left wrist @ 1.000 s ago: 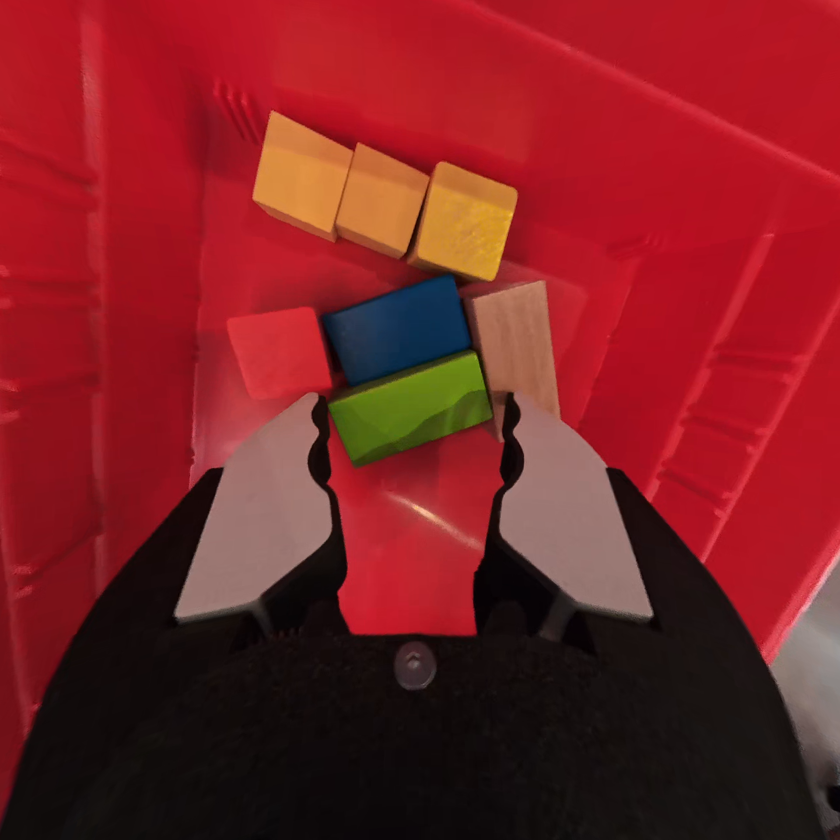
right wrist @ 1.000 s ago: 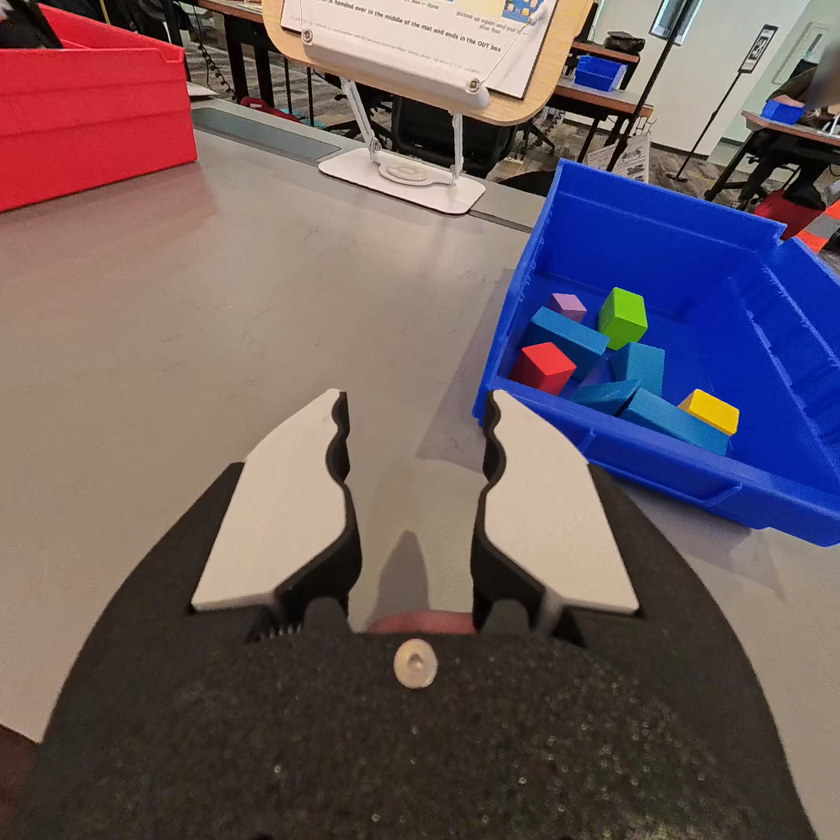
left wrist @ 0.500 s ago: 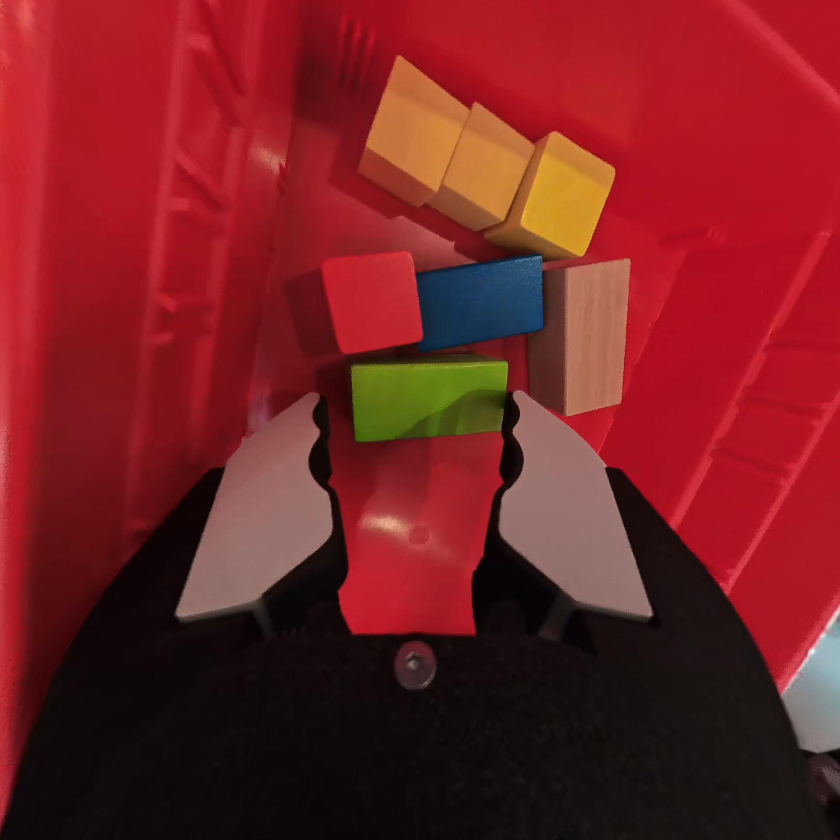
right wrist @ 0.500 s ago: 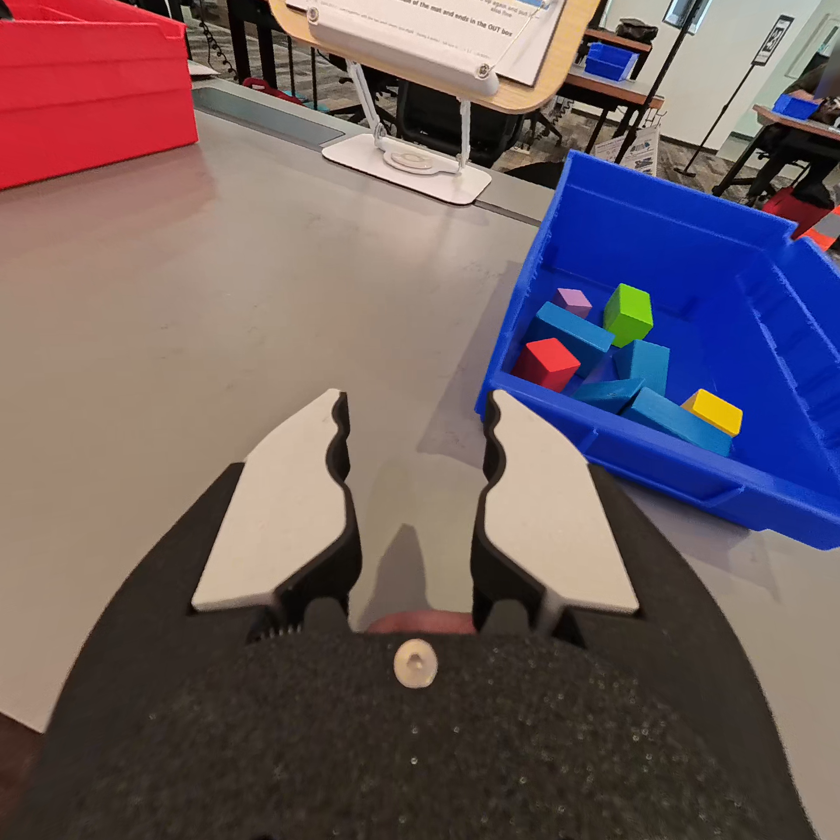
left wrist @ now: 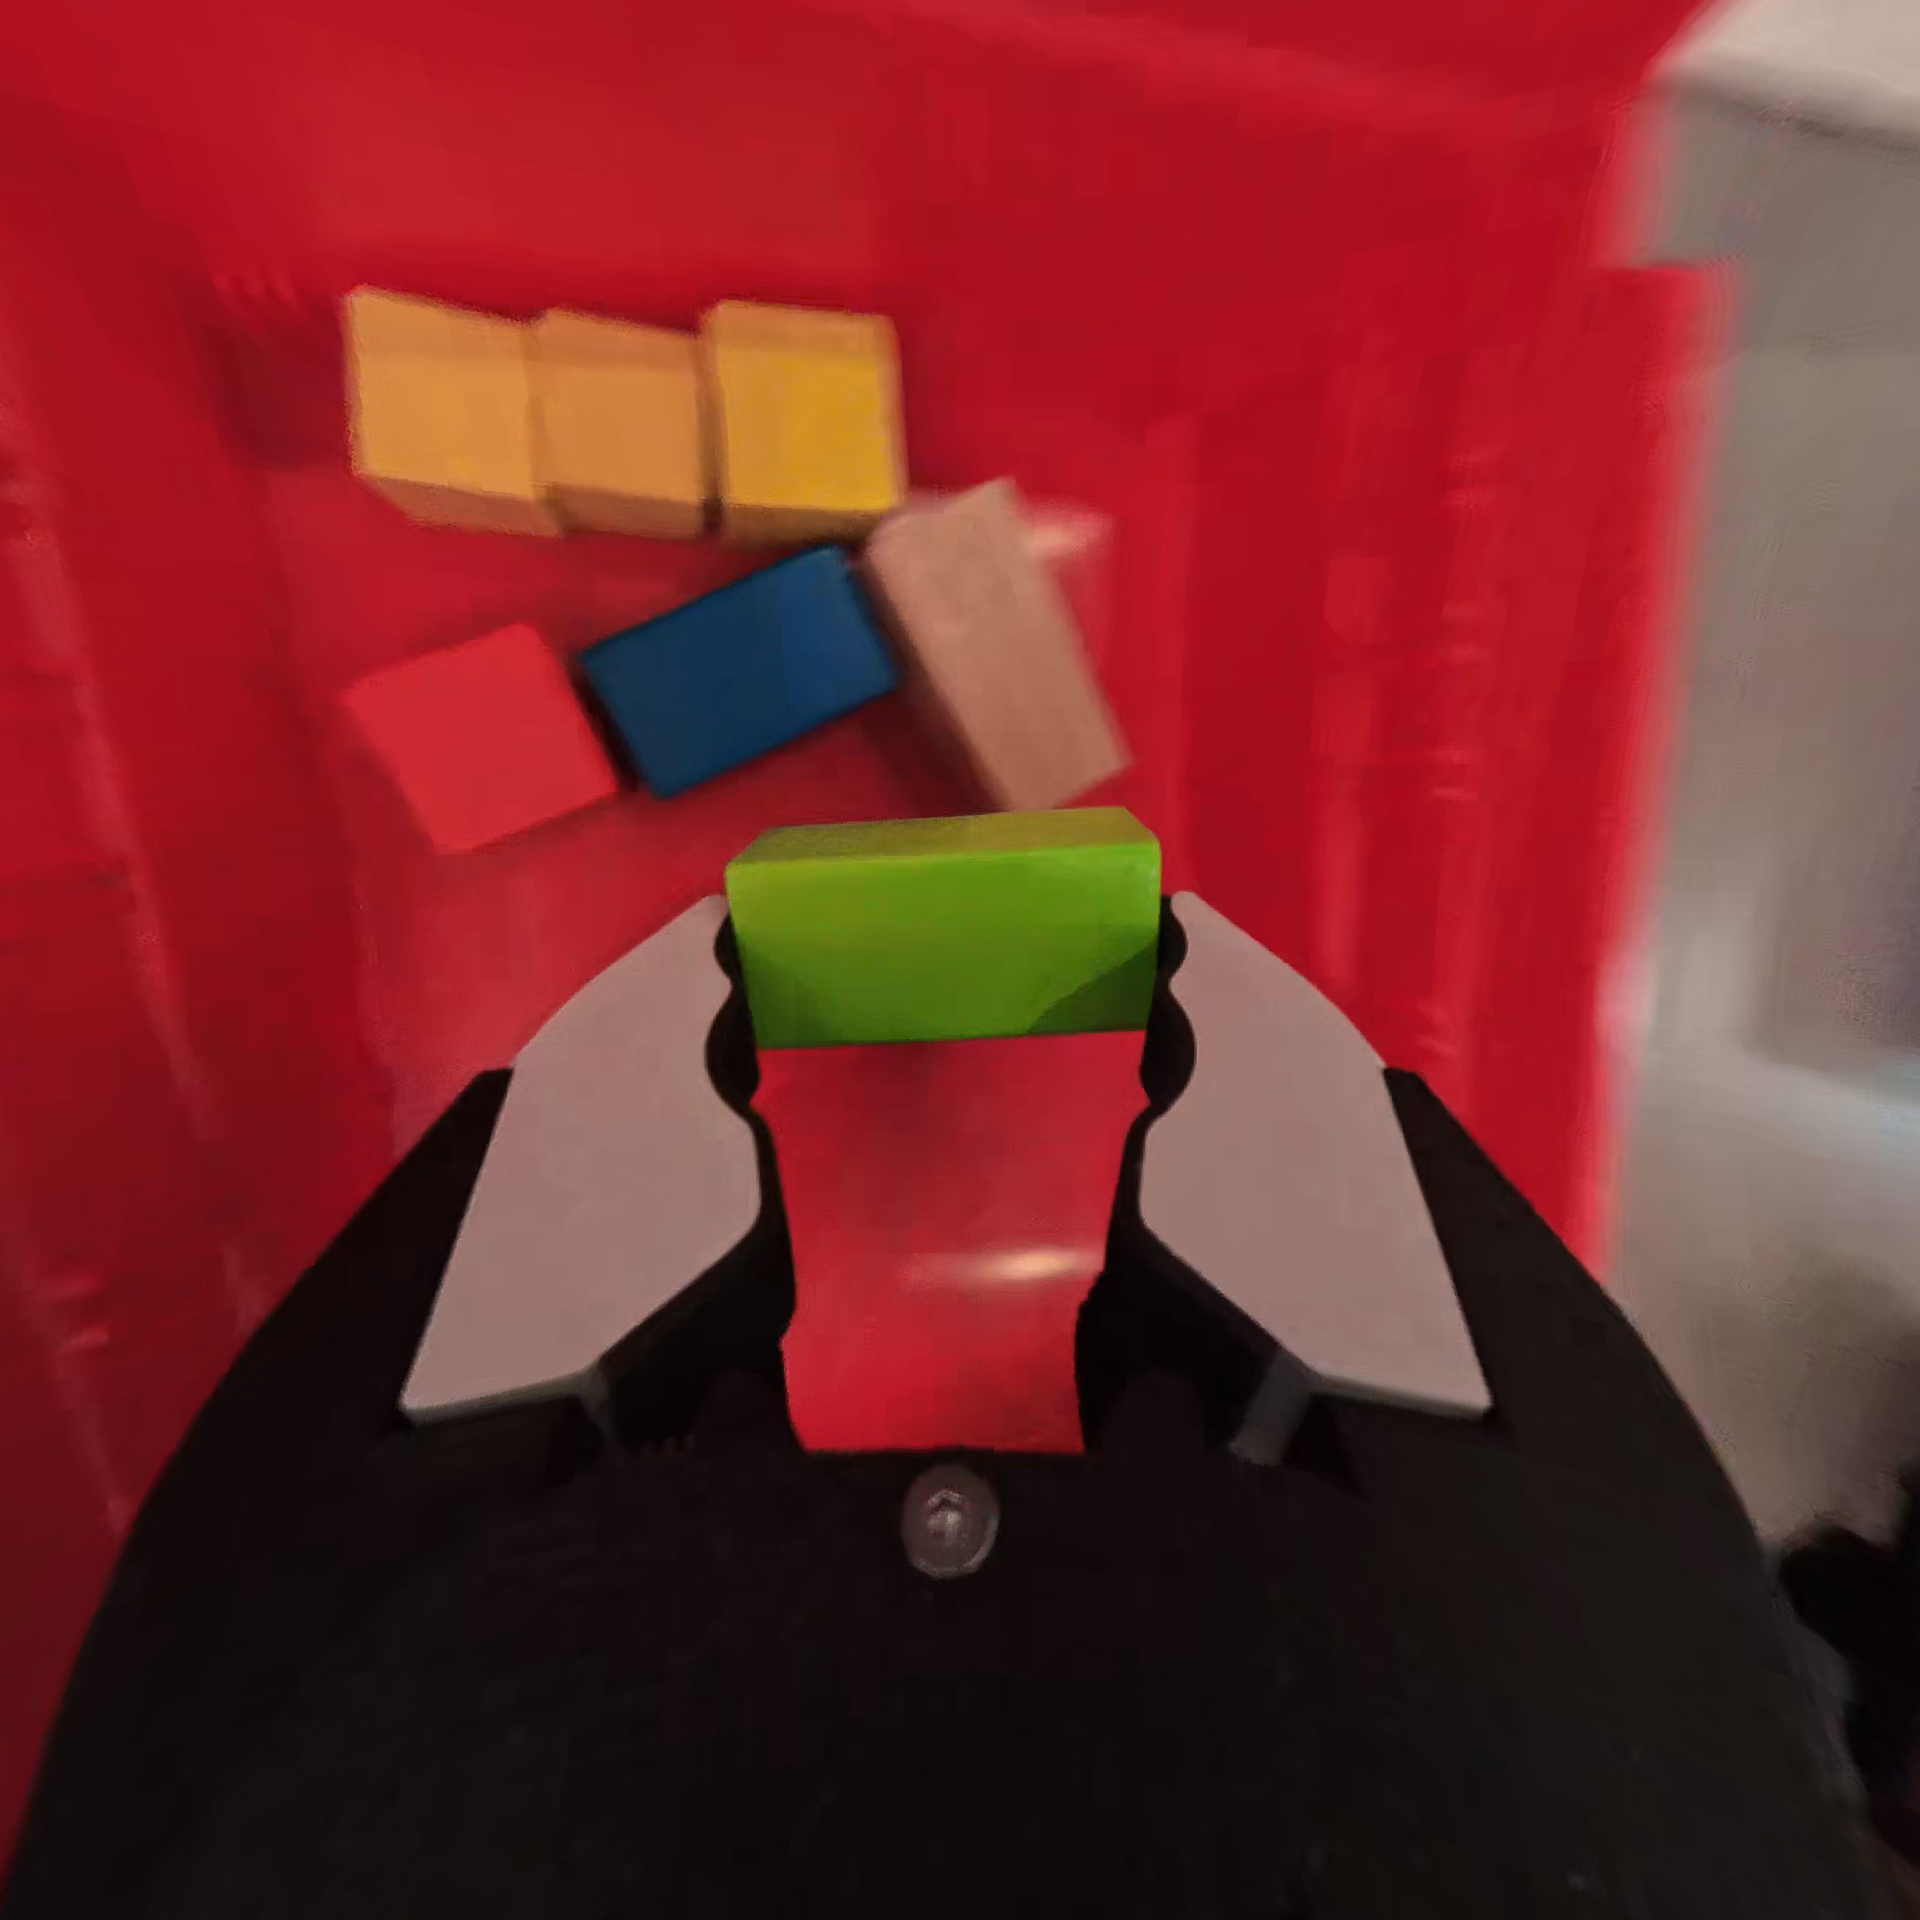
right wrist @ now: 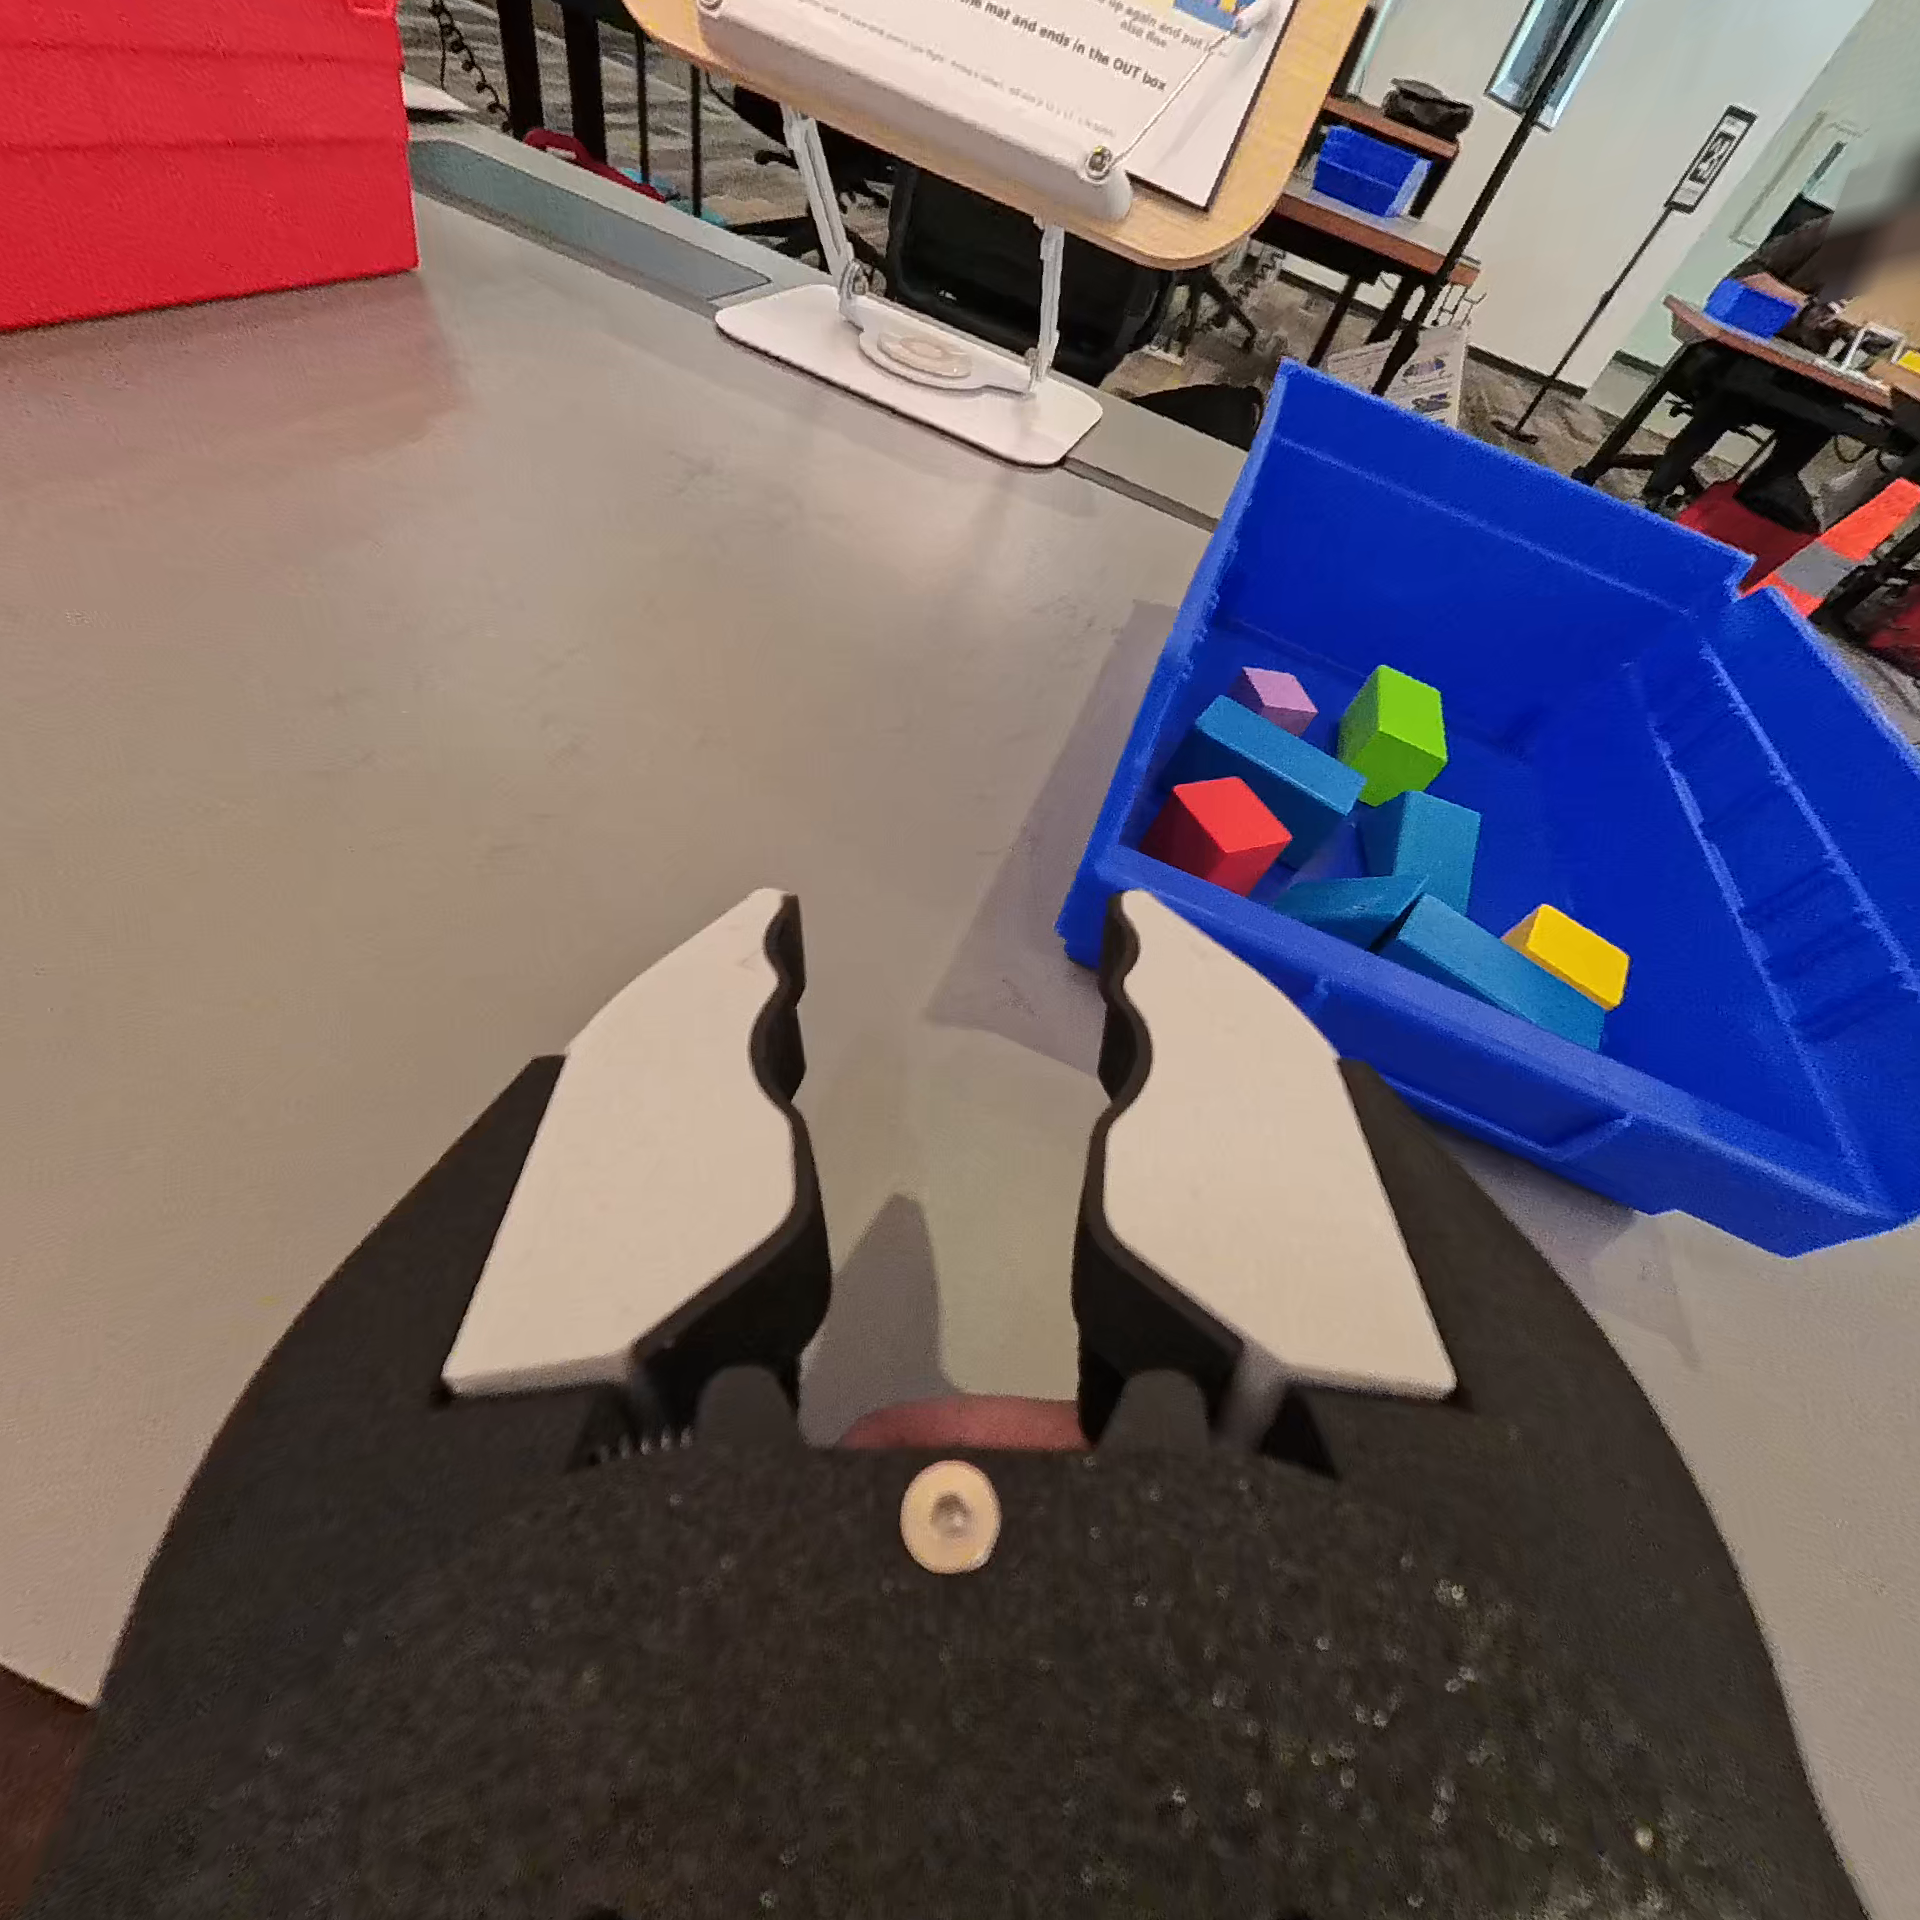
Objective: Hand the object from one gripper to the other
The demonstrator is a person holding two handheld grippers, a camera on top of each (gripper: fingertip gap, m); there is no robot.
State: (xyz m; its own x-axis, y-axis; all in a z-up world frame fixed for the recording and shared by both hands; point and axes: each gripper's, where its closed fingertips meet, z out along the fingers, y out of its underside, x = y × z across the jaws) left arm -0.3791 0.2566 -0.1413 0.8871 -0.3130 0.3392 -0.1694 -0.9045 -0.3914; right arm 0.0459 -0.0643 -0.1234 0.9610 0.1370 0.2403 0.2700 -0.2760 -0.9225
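In the left wrist view my left gripper (left wrist: 943, 935) is shut on a green rectangular block (left wrist: 940, 930), gripped by its two short ends between the fingertips and held above the floor of the red bin (left wrist: 1299, 416). The view is motion-blurred. In the right wrist view my right gripper (right wrist: 951, 945) is open and empty, held low over the grey table (right wrist: 468, 675), left of the blue bin (right wrist: 1507, 582). Neither gripper shows in the other's view.
Below in the red bin lie three yellow-orange cubes (left wrist: 623, 416), a red cube (left wrist: 478, 732), a blue block (left wrist: 738, 665) and a plain wooden block (left wrist: 992, 644). The blue bin holds several coloured blocks (right wrist: 1392, 732). A sign stand (right wrist: 914, 353) and the red bin (right wrist: 187, 156) stand at the table's far side.
My left gripper has closed on the green block and lifted it away from the other blocks. The right gripper has drifted slightly, still open.
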